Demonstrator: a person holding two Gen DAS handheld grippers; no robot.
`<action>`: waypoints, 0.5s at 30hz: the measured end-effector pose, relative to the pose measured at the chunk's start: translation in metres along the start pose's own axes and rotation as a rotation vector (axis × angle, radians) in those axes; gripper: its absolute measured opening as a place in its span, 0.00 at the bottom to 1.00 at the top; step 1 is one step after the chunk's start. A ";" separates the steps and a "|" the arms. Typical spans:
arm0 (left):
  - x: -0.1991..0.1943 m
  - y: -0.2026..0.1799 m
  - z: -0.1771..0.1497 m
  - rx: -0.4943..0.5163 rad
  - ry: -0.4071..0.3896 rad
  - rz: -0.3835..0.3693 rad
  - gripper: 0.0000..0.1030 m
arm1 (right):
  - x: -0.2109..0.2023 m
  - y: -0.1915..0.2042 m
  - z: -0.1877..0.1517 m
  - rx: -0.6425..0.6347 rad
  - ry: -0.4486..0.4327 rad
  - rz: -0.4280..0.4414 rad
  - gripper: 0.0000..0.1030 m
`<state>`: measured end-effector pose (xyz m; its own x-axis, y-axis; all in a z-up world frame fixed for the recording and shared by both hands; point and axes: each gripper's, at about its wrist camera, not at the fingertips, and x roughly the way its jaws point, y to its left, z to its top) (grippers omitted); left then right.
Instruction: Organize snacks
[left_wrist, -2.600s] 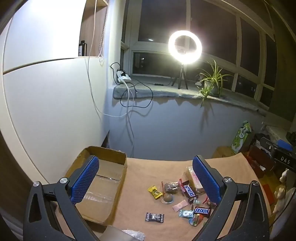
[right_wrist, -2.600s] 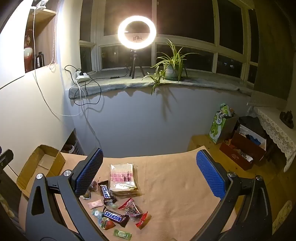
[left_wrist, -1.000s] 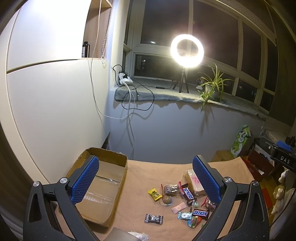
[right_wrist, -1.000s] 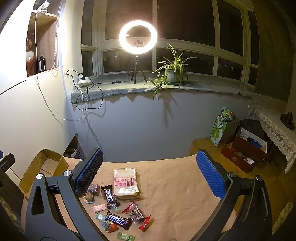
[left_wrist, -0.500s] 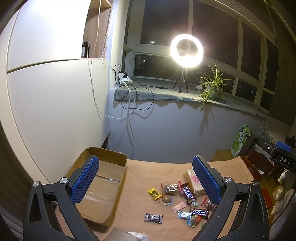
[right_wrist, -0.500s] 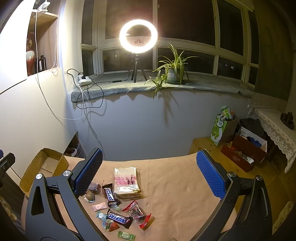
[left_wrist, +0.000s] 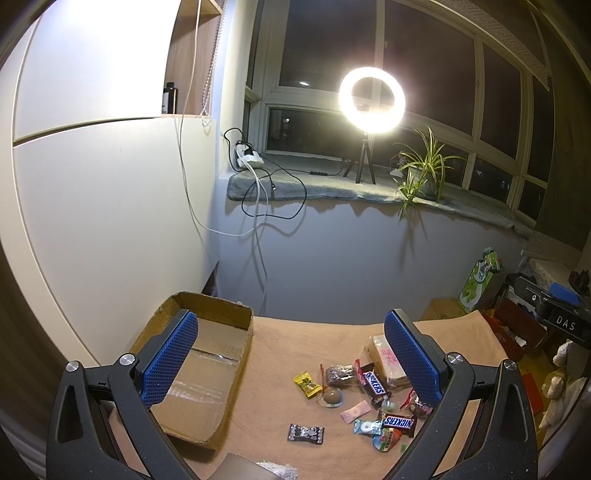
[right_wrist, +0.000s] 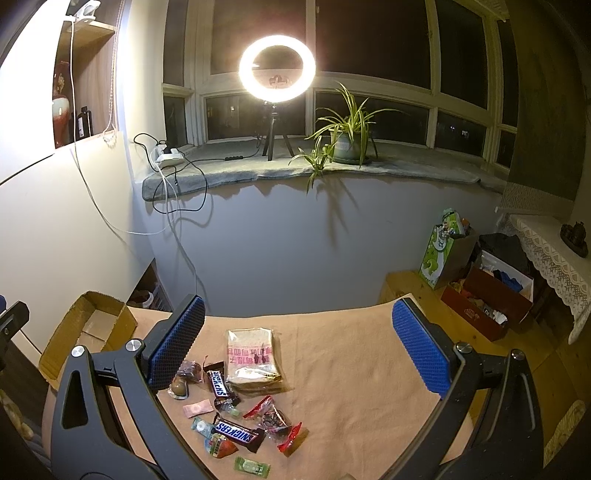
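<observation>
Several snacks lie in a loose pile on the tan-covered table (left_wrist: 280, 373): two Snickers bars (left_wrist: 375, 382) (right_wrist: 236, 436), a large clear bag of wafers (right_wrist: 253, 356), a yellow candy (left_wrist: 306, 384), a black candy (left_wrist: 306, 432), a green candy (right_wrist: 253, 466). An open, empty cardboard box (left_wrist: 207, 373) stands at the table's left; it also shows in the right wrist view (right_wrist: 88, 332). My left gripper (left_wrist: 291, 362) is open and empty, held above the table between box and pile. My right gripper (right_wrist: 299, 350) is open and empty above the wafer bag.
A ring light (right_wrist: 277, 68) on a tripod, a potted plant (right_wrist: 345, 144) and a power strip with cables (left_wrist: 251, 158) sit on the windowsill. A green gift bag (right_wrist: 443, 254) and red boxes (right_wrist: 491, 299) stand beyond the table's right edge. A white cabinet wall (left_wrist: 92, 221) is left.
Both grippers have drifted back and up slightly, so the snacks sit a little lower and further in view. Both stay open and empty. Nothing on the table moved.
</observation>
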<state>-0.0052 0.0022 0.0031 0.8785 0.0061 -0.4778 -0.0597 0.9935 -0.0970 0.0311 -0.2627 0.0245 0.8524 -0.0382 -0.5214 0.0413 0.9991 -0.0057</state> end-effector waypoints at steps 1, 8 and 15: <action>0.000 0.000 0.000 0.001 0.000 0.000 0.98 | 0.000 0.000 -0.002 0.001 0.003 0.001 1.00; 0.000 -0.004 -0.004 0.005 0.004 -0.002 0.98 | 0.000 -0.001 -0.006 0.002 0.017 0.003 1.00; 0.003 -0.006 -0.009 0.013 0.026 -0.013 0.98 | 0.003 -0.001 -0.007 -0.001 0.028 0.005 1.00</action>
<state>-0.0060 -0.0046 -0.0055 0.8664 -0.0094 -0.4993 -0.0421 0.9949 -0.0917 0.0304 -0.2638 0.0167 0.8378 -0.0326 -0.5449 0.0366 0.9993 -0.0036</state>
